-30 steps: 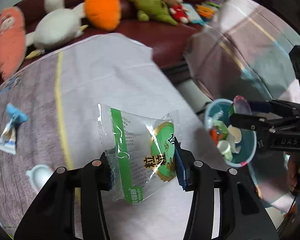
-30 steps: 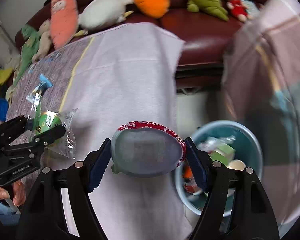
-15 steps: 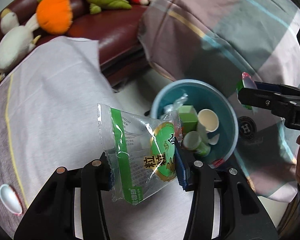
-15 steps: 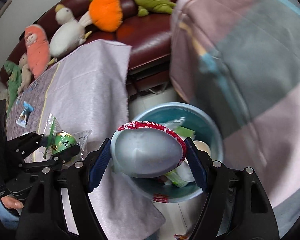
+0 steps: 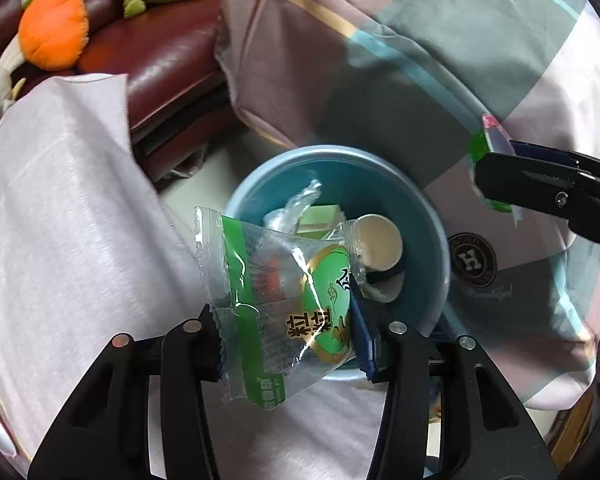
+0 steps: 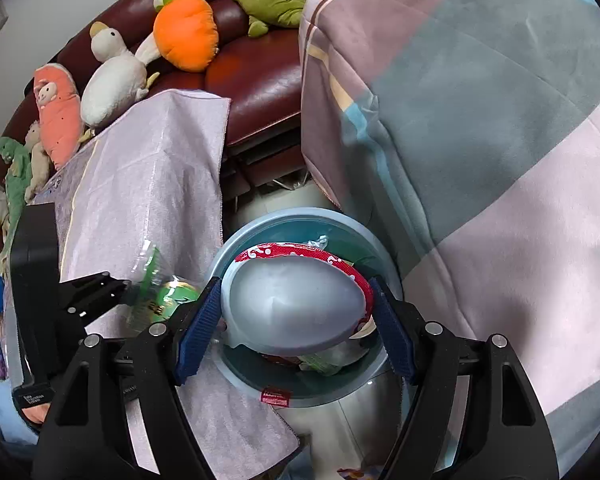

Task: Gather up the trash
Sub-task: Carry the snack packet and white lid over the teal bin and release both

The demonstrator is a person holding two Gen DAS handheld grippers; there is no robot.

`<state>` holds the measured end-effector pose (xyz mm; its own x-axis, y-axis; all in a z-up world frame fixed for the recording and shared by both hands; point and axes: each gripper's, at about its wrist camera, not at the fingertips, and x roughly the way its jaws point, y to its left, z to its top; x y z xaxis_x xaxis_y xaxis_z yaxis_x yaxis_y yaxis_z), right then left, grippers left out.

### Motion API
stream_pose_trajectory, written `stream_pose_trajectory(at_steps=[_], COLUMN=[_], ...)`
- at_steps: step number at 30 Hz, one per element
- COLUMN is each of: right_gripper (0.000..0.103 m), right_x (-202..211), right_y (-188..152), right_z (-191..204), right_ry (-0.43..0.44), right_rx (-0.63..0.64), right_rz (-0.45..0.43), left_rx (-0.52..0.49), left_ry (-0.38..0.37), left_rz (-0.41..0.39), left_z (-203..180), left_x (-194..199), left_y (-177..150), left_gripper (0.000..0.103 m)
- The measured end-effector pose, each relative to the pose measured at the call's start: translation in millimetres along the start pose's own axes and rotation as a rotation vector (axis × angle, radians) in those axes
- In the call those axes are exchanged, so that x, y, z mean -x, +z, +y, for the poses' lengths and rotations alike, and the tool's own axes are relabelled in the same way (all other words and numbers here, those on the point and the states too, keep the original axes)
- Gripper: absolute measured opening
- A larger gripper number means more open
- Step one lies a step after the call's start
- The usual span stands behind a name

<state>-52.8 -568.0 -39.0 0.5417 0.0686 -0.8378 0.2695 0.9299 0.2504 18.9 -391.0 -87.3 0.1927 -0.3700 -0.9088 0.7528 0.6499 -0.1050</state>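
Wrapper [image 5: 284, 304]: clear plastic with green print, clamped between the pads of the left tool [image 5: 286, 334], jaws roughly half closed on it. It hangs above the near rim of the bin [image 5: 428, 216], partly over the tabletop [image 5: 60, 240] edge. Lid [image 6: 296, 304]: oval foil piece with a red rim, pinched by its two ends between the pads of the right tool [image 6: 296, 326], jaws set wide around it. It sits directly over the bin mouth. In the left view the right tool appears at the right edge, beyond the bin. Bin: blue, round, on the floor between the cloth-covered tabletop and a checked blanket [image 6: 480, 140]; it holds a paper cup [image 5: 380, 244], a green carton [image 5: 320, 218] and crumpled plastic. Behind stands a brown sofa [image 6: 256, 76] with plush toys [image 6: 186, 38]
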Motion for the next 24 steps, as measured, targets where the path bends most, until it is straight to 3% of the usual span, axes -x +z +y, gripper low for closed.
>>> stream_pose_trajectory(at_steps=[4, 6, 9, 24], right_gripper=[0.070, 0.070, 0.070, 0.070], right_x=[-1.4, -1.1, -1.8, -31.3], right_y=[1.8, 2.9, 3.7, 1.8], right_z=[-3.1, -4.6, -6.2, 5.1], right_ry=[-0.007, -0.010, -0.013, -0.007], right_rx=[-0.001, -0.002, -0.002, 0.014], right_rz=[0.004, 0.004, 0.006, 0.088], left_rx=[-0.011, -0.014, -0.013, 0.086], left_ry=[-0.018, -0.020, 0.001, 0.053], left_rz=[-0.001, 0.008, 0.000, -0.019], left_z=[-7.6, -9.5, -9.9, 39.7], left_x=[-6.2, -9.4, -10.0, 15.6], left_y=[4.4, 4.4, 3.5, -18.4], left_gripper=[0.051, 0.067, 0.080, 0.084])
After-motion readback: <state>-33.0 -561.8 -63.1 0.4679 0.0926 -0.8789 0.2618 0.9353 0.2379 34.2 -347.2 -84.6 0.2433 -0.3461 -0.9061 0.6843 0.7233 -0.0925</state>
